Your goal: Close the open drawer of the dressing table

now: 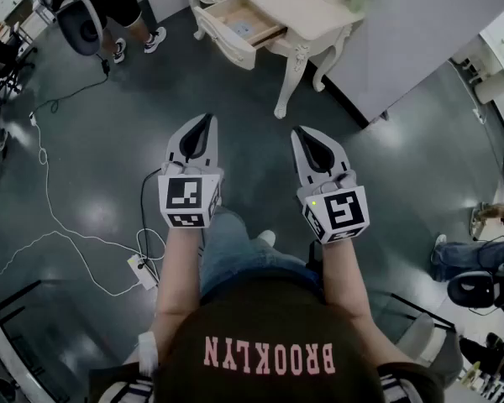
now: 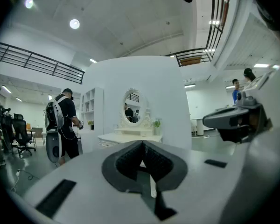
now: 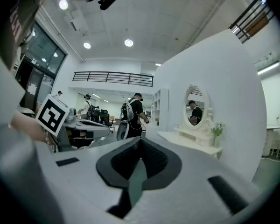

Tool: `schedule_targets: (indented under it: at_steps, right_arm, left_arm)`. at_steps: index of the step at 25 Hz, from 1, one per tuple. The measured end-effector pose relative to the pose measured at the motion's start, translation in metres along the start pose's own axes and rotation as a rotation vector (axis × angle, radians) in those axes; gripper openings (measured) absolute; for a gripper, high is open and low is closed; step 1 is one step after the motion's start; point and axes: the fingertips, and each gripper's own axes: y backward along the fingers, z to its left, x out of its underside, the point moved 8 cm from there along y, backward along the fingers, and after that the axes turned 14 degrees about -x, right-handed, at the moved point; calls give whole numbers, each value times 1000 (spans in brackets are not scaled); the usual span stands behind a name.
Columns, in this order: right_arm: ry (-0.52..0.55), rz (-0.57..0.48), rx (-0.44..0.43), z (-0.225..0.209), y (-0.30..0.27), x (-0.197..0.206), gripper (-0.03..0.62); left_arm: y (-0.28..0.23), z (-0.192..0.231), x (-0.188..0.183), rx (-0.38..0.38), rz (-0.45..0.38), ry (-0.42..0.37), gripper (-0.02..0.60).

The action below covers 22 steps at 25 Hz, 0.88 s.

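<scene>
Head view: cream dressing table [image 1: 307, 11], drawer [image 1: 235, 25] pulled open.

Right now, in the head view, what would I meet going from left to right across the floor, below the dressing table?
white power strip → left gripper → right gripper → legs of a person in jeans at the right edge

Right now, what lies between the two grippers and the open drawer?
In the head view, only bare grey floor separates the left gripper and right gripper from the open drawer; the table's front leg stands beside it.
</scene>
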Motion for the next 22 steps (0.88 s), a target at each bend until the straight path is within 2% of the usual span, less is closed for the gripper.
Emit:
schedule_targets:
  at_steps: [9, 14, 18, 22]
  right_arm:
    - [-5, 14, 9, -3, -54, -6, -3]
    - [-17, 14, 37, -8, -98, -10, -3]
    - [-66, -15, 59, -16, -133, -10, -3]
    - [-70, 12, 91, -21, -169, -10, -3]
  left_arm:
    - [-36, 42, 3, 12, 4, 9, 5]
    - [-71, 80, 2, 20, 7, 12, 5]
    - [-103, 107, 4, 42, 15, 13, 5]
    - [-134, 138, 8, 56, 35, 19, 5]
